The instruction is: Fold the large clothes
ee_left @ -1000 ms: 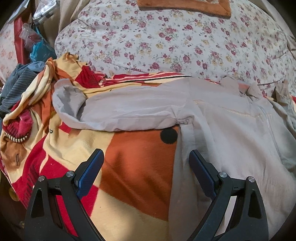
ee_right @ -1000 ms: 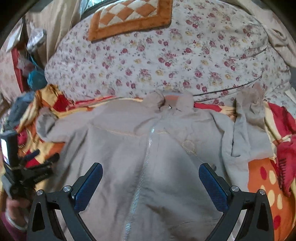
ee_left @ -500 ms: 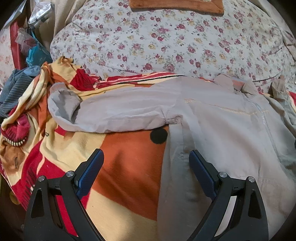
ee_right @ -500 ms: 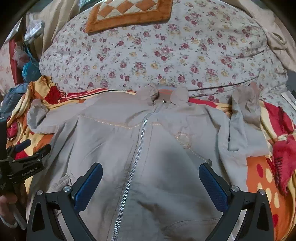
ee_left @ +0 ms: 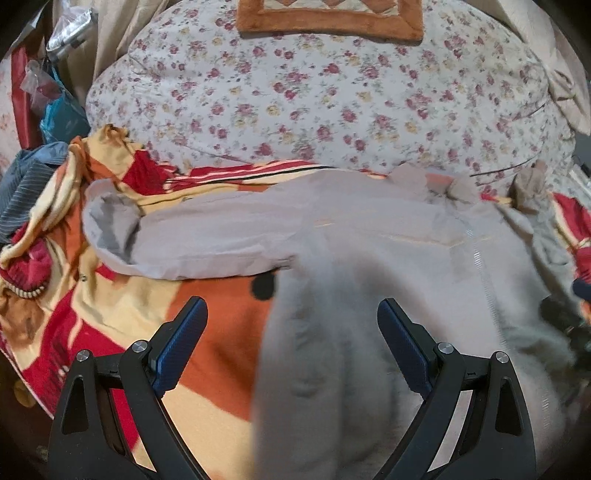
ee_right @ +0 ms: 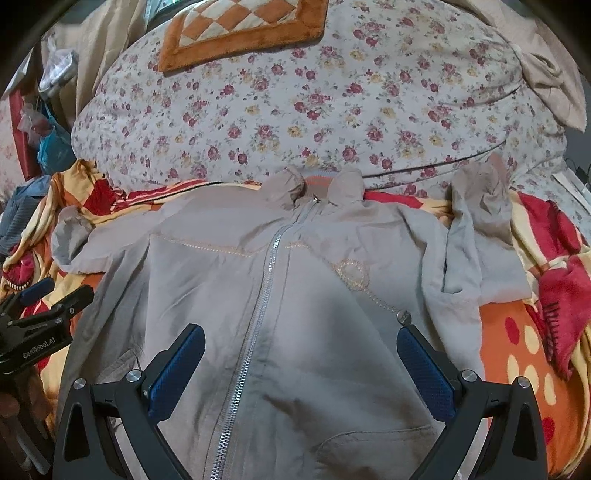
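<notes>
A grey jacket point(ee_right: 295, 295) lies spread front-up on a blanket point(ee_right: 524, 350) patterned in orange, red and cream. Its silver zipper point(ee_right: 266, 280) is closed and runs down the middle from the collar point(ee_right: 314, 184), which sits at the far edge against a large floral cushion point(ee_right: 314, 103). One sleeve point(ee_left: 207, 240) stretches out sideways across the blanket, its cuff open and turned up at the end. The other sleeve point(ee_right: 480, 236) is bent and bunched on the opposite side, its end crumpled upward near the cushion. A round stitched emblem point(ee_right: 351, 273) shows on the chest beside the zipper. The right gripper point(ee_right: 301, 365) hangs just above the lower front of the jacket, its blue-padded jaws spread wide with nothing between them, straddling the zipper. The left gripper point(ee_left: 291, 343) hangs over the jacket's side edge, below the outstretched sleeve, jaws also spread wide and holding nothing; one finger is over the blanket, the other over grey cloth. In the right wrist view the left gripper point(ee_right: 40, 306) appears at the left edge, beside the jacket. An orange checked mat point(ee_right: 243, 29) lies on top of the cushion. Dark striped cloth point(ee_left: 26, 184) and plastic bags point(ee_left: 55, 103) are heaped past the blanket's far left corner.
</notes>
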Demonstrator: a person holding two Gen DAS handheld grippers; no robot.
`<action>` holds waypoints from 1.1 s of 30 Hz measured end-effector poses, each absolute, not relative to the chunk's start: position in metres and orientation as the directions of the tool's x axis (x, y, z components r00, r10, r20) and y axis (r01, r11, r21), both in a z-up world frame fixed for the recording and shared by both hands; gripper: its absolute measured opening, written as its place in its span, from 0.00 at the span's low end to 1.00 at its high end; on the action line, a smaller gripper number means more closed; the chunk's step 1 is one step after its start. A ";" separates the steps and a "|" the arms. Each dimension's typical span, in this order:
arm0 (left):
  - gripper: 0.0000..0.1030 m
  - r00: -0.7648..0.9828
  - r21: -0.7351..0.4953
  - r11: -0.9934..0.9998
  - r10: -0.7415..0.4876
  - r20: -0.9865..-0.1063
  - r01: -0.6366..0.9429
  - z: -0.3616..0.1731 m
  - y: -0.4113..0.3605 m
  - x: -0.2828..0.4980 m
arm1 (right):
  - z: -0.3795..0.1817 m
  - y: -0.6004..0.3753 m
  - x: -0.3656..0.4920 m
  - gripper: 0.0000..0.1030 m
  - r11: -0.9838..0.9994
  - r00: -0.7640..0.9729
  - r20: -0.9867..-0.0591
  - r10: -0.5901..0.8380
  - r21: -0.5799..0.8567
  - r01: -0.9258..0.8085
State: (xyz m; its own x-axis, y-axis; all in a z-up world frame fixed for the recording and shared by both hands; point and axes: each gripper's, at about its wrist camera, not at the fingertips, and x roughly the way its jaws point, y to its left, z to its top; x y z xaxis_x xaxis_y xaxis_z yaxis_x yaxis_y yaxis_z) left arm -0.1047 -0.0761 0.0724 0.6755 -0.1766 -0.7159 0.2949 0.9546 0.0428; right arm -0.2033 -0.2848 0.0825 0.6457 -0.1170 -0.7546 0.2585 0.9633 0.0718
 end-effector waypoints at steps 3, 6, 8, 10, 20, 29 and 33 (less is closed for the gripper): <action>0.91 0.683 0.046 0.954 -0.178 -0.708 0.296 0.073 -0.088 -0.107 | 0.083 -0.286 -0.205 1.00 0.963 0.647 -0.751 -0.133 0.057 0.265; 0.91 0.684 0.037 0.958 -0.177 -0.708 0.286 0.066 -0.094 -0.106 | 0.082 -0.292 -0.207 1.00 0.958 0.646 -0.752 -0.131 0.072 0.279; 0.91 0.675 0.039 0.958 -0.171 -0.718 0.285 0.057 -0.095 -0.104 | 0.079 -0.296 -0.207 1.00 0.954 0.644 -0.756 -0.119 0.092 0.284; 0.91 0.660 0.039 0.958 -0.166 -0.733 0.284 0.048 -0.095 -0.100 | 0.075 -0.297 -0.205 1.00 0.953 0.638 -0.761 -0.119 0.093 0.290; 0.91 0.638 0.007 0.965 -0.169 -0.751 0.264 0.038 -0.085 -0.093 | 0.065 -0.284 -0.194 1.00 0.960 0.619 -0.778 -0.110 0.078 0.269; 0.91 0.648 0.006 0.968 -0.162 -0.744 0.249 0.040 -0.080 -0.094 | 0.064 -0.286 -0.193 1.00 0.959 0.614 -0.782 -0.109 0.080 0.272; 0.91 0.646 0.014 0.968 -0.156 -0.747 0.249 0.038 -0.081 -0.093 | 0.062 -0.288 -0.194 1.00 0.957 0.608 -0.787 -0.104 0.086 0.276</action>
State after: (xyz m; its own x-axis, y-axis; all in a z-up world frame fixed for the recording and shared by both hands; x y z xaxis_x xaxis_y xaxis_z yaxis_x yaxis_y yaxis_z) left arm -0.0934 -0.0810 0.0380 0.6459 -0.1556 -0.7474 0.2495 0.9683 0.0139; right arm -0.1936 -0.2878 0.0616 0.6079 -0.1044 -0.7871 0.2758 0.9574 0.0860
